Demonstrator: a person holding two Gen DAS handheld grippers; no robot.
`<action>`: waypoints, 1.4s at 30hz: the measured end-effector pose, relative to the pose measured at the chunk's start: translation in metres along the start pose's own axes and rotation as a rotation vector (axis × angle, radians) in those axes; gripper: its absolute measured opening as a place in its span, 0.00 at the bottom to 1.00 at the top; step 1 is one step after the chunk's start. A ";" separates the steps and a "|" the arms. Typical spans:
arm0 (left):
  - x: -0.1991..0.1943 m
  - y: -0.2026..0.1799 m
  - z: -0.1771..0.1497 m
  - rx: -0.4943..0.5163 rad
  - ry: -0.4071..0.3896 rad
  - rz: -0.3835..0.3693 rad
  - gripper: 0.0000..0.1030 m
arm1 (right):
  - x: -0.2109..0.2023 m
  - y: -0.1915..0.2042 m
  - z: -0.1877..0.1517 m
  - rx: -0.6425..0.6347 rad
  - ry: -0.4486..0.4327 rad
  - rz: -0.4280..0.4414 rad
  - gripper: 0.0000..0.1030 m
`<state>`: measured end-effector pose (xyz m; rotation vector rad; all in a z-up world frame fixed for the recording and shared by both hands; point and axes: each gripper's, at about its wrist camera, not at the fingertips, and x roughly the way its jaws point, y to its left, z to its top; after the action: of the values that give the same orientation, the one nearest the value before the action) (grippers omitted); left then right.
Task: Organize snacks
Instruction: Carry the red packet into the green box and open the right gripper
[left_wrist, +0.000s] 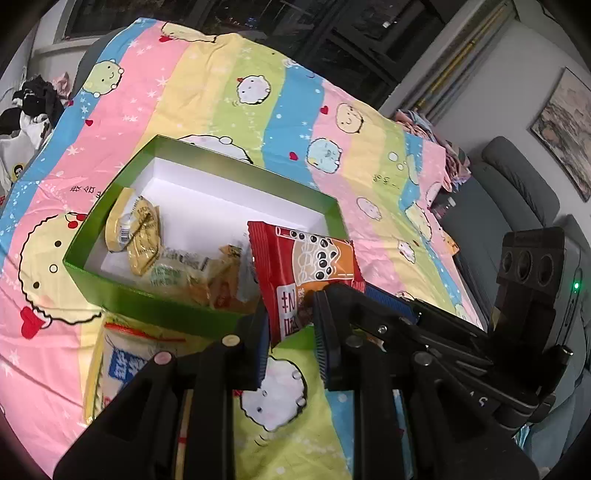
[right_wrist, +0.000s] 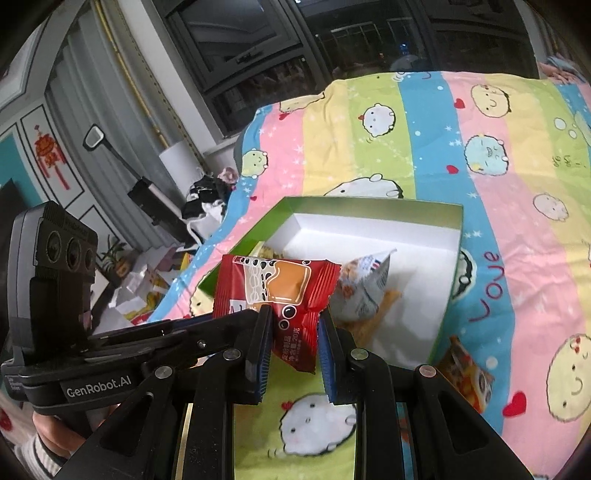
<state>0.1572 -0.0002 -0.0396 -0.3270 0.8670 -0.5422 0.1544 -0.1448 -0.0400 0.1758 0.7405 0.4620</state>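
Observation:
A red bubble-tea snack packet (left_wrist: 306, 266) hangs over the near edge of an open green box (left_wrist: 236, 177) with a white inside. Both grippers meet at it. My left gripper (left_wrist: 291, 332) has the packet's lower end between its fingers. My right gripper (right_wrist: 295, 332) has the same packet (right_wrist: 280, 291) between its fingers, and its fingers reach in from the right in the left wrist view (left_wrist: 369, 310). The box (right_wrist: 369, 210) holds several snacks: yellow packets (left_wrist: 136, 232), a pale green packet (left_wrist: 173, 277) and a white-blue packet (right_wrist: 362, 288).
The box lies on a bed with a pastel striped cartoon sheet (left_wrist: 280, 122). A large white-blue snack bag (left_wrist: 125, 365) lies on the sheet near the box's front. An orange owl packet (right_wrist: 469, 373) lies to the right of the box. Clothes and clutter lie off the bed's left side (right_wrist: 207, 199).

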 end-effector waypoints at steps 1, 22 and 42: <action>0.002 0.004 0.003 -0.005 0.004 -0.001 0.20 | 0.003 0.000 0.003 0.000 0.004 0.000 0.24; 0.054 0.063 0.045 -0.108 0.145 0.043 0.19 | 0.089 -0.018 0.032 0.038 0.150 -0.021 0.24; -0.015 0.075 0.038 -0.140 0.019 0.136 0.63 | 0.045 -0.005 0.031 0.015 0.052 -0.056 0.44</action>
<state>0.2027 0.0717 -0.0424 -0.3877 0.9399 -0.3603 0.2063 -0.1280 -0.0460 0.1565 0.7984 0.4088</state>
